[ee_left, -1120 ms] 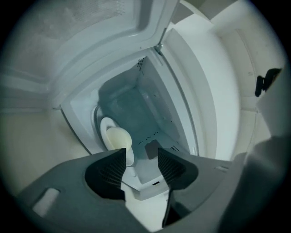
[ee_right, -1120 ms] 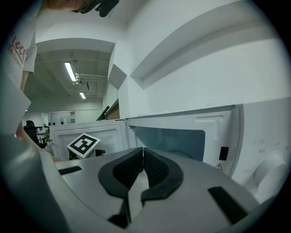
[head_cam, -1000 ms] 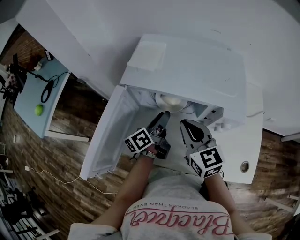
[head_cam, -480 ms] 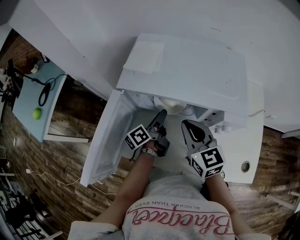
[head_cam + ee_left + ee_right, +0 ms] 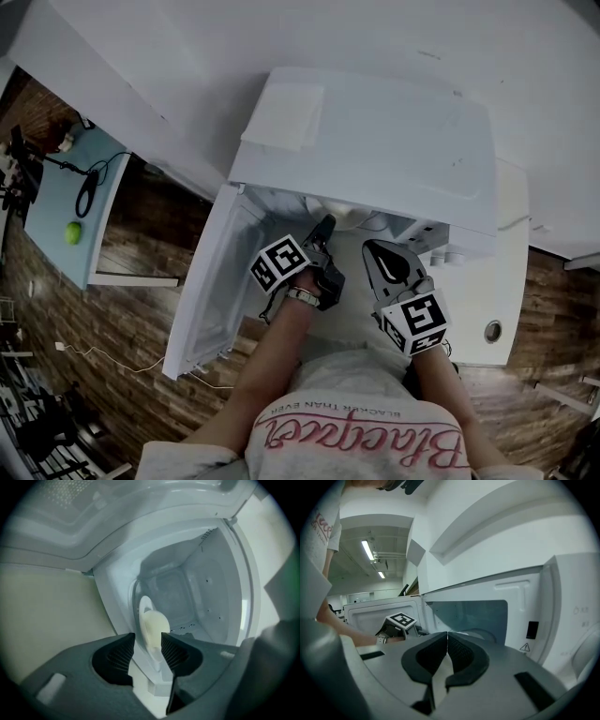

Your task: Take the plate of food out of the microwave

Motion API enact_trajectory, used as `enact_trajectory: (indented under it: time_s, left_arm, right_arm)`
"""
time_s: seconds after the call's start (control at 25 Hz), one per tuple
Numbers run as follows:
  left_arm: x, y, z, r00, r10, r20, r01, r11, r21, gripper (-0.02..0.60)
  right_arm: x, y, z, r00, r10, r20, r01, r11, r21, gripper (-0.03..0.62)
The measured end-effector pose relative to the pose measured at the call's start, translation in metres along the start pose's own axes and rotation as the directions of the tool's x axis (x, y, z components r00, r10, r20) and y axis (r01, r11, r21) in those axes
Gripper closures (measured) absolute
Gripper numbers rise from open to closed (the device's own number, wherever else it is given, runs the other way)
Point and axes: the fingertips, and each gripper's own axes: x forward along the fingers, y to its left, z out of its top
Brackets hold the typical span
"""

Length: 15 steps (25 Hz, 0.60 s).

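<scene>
The white microwave point(image 5: 375, 141) stands with its door point(image 5: 216, 281) swung open to the left. In the left gripper view a white plate point(image 5: 142, 607) with a pale mound of food point(image 5: 152, 627) sits inside the cavity. My left gripper point(image 5: 147, 646) reaches into the opening. Its jaws have just been closing, and the plate's near edge with the food stands between them. A gap still shows on both sides, so it is open. My right gripper point(image 5: 372, 247) waits outside the front of the microwave, shut on nothing. In the head view the microwave's top hides most of the plate.
A flat white slab point(image 5: 281, 117) lies on top of the microwave. The microwave's control panel point(image 5: 532, 630) is on the right of the cavity. Far left, a pale blue table point(image 5: 56, 202) carries a green ball point(image 5: 73, 232) and a cable. Wood floor lies below.
My left gripper has pushed further into the microwave opening and rolled a little. The right gripper has stayed where it was.
</scene>
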Motion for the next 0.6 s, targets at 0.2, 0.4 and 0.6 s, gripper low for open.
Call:
enact_trajectory:
  time_s: [0.2,0.4,0.6]
  left_arm:
    - [0.002,0.012,0.001,0.988,0.156,0.013,-0.156,0.988,-0.009,0.454]
    - [0.002,0.013,0.002,0.983,0.185,0.016,-0.184,0.982,-0.033,0.461]
    - [0.001,0.010,0.006,0.984,0.180,0.016,-0.179,0.983,-0.035,0.522]
  right_arm:
    - [0.001,0.005,-0.001,1.000,0.015,-0.004,-0.015,1.000,-0.013,0.582]
    - [0.001,0.007,-0.001,1.000,0.022,-0.005,-0.022,1.000,-0.020,0.582]
    - [0.000,0.012,0.000,0.999,0.036,-0.004,-0.036,0.999,-0.031,0.582]
